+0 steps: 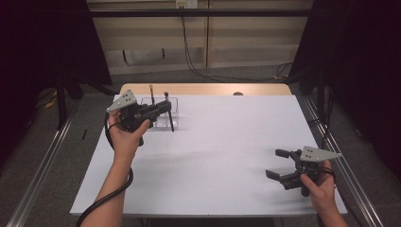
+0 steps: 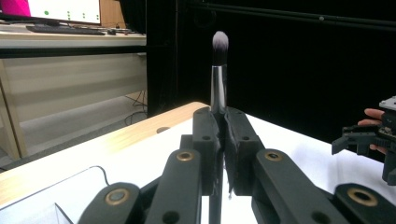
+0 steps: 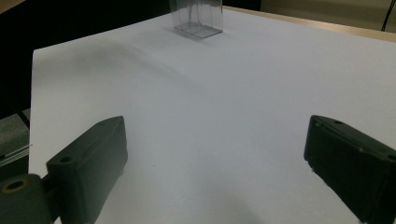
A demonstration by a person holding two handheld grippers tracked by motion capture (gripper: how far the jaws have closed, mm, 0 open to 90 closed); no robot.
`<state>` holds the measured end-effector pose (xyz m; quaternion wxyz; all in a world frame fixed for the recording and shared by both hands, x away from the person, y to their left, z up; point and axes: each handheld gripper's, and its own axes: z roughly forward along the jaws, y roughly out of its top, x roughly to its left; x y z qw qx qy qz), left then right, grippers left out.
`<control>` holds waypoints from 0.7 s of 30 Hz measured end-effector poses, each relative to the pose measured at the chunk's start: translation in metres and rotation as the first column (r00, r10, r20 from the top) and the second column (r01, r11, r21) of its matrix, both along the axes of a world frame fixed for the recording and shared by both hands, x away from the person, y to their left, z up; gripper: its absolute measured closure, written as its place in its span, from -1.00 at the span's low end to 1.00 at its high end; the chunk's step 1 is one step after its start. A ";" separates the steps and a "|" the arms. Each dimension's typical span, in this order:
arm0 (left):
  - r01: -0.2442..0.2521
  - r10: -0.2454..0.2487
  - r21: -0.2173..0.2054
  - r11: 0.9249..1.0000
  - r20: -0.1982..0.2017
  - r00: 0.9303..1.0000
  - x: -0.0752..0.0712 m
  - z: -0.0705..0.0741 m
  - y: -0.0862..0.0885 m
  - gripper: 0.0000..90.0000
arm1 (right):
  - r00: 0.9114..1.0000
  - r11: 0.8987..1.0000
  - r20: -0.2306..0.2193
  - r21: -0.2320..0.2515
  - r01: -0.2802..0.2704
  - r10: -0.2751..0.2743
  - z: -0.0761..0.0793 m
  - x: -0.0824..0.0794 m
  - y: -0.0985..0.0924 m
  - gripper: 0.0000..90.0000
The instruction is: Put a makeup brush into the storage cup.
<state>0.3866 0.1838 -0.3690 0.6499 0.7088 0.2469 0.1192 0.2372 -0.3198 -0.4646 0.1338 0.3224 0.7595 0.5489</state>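
Two jaws of left gripper [image 2: 219, 135] tight on upright makeup brush [image 2: 219, 74].

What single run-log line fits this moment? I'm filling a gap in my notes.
left tool: shut on upright black makeup brush | right tool: open, over white table | clear plastic organizer: far corner

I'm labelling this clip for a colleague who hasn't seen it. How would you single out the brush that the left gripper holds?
On the white table, look to the far left corner, where a clear holder stands. Just in front of it the left gripper clamps the makeup brush upright. Its dark fluffy tip and shiny metal collar set it apart from the orange-handled stick in the holder.
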 end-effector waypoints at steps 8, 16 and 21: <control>-0.024 0.024 -0.004 1.000 -0.003 1.000 0.007 0.004 0.005 0.87 | 1.000 1.000 0.002 -0.002 0.000 0.000 0.000 0.000 0.000 -0.87; -0.051 0.051 -0.007 0.999 -0.012 0.999 0.016 0.005 0.010 0.87 | 1.000 1.000 0.002 -0.001 0.000 0.000 0.000 0.000 0.000 -0.87; -0.061 0.061 0.005 0.998 -0.013 0.998 0.022 0.008 0.010 0.87 | 1.000 1.000 0.001 0.000 0.000 0.000 -0.001 0.000 0.000 -0.87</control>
